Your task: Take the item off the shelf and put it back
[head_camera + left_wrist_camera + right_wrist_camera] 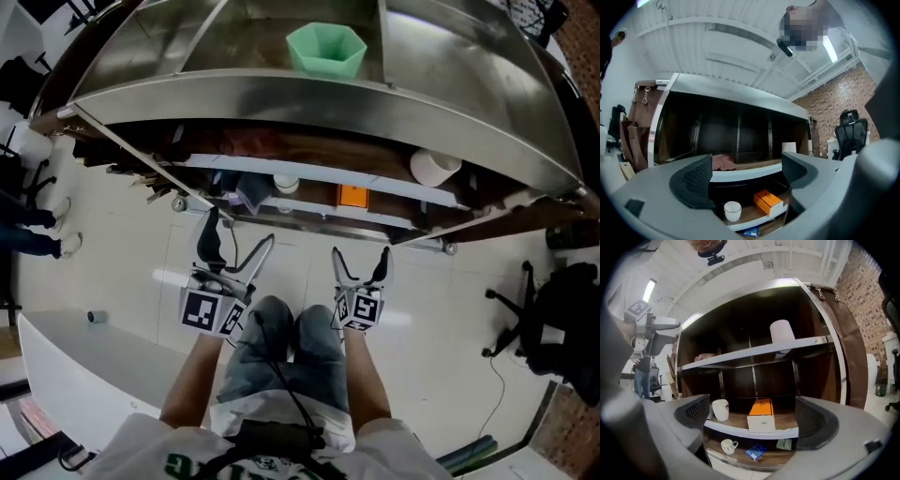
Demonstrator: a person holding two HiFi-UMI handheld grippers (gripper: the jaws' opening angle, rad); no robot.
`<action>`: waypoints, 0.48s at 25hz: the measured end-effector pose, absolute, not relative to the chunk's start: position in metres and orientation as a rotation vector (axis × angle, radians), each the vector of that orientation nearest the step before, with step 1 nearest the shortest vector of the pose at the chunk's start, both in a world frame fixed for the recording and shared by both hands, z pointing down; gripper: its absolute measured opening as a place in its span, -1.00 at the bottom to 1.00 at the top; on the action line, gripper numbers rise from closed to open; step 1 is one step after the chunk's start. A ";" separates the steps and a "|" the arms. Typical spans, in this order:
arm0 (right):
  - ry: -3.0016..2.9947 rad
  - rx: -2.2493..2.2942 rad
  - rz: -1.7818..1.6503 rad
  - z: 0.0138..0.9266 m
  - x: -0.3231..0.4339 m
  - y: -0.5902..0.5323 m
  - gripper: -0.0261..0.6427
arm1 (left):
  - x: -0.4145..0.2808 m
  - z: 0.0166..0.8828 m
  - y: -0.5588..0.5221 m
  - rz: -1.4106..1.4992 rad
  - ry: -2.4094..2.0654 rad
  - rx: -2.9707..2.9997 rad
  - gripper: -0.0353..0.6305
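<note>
The right gripper (752, 416) is released, its jaws spread wide with nothing between them but the view of the shelf (754, 351) ahead. The left gripper (747, 171) is likewise open and empty. Framed between the right gripper's jaws, though well short of them, an orange box (761, 414) lies on the middle board with one short end facing out. A white mug (720, 409) stands just beside it on the left. Which item is meant cannot be told for certain, but the orange box looks the likeliest, since it lines up with the right gripper. To take it cleanly, that gripper should go in level with the board, keep its jaws wide until they pass either side of the box's long faces, then close evenly. It should stay clear of the mug and of the board above, where a white roll (782, 331) stands. The left gripper is best kept back, out of the way. On the lowest board lie a second mug (726, 445) and a blue packet (754, 452), and a green container (325, 49) sits on top of the shelf. From the head view both grippers are held low before the person's thighs. The bare forearms reach forward side by side, jaws pointing at the shelf front, the left gripper turned slightly outward.
</note>
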State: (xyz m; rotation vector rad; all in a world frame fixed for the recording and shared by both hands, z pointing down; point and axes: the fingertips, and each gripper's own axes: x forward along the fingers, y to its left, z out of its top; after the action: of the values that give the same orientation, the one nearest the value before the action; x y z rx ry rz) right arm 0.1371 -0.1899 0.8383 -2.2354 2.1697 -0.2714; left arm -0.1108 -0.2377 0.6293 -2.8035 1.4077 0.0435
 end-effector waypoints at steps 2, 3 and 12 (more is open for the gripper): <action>2.185 -2.221 -0.281 0.859 0.135 -0.209 0.81 | -0.107 0.639 -0.243 0.044 1.413 -2.812 0.44; 2.191 -2.219 -0.287 0.868 0.135 -0.219 0.81 | -0.105 0.644 -0.246 0.046 1.416 -2.813 0.44; 2.179 -2.233 -0.362 0.927 0.153 -0.309 0.81 | -0.118 0.679 -0.245 -0.011 1.446 -2.765 0.44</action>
State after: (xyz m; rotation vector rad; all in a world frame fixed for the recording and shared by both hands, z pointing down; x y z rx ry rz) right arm 0.1533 -0.3089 0.9274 -2.2327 2.1788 -0.3617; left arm -0.1180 -0.2453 0.6793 -2.7651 1.4461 -0.0107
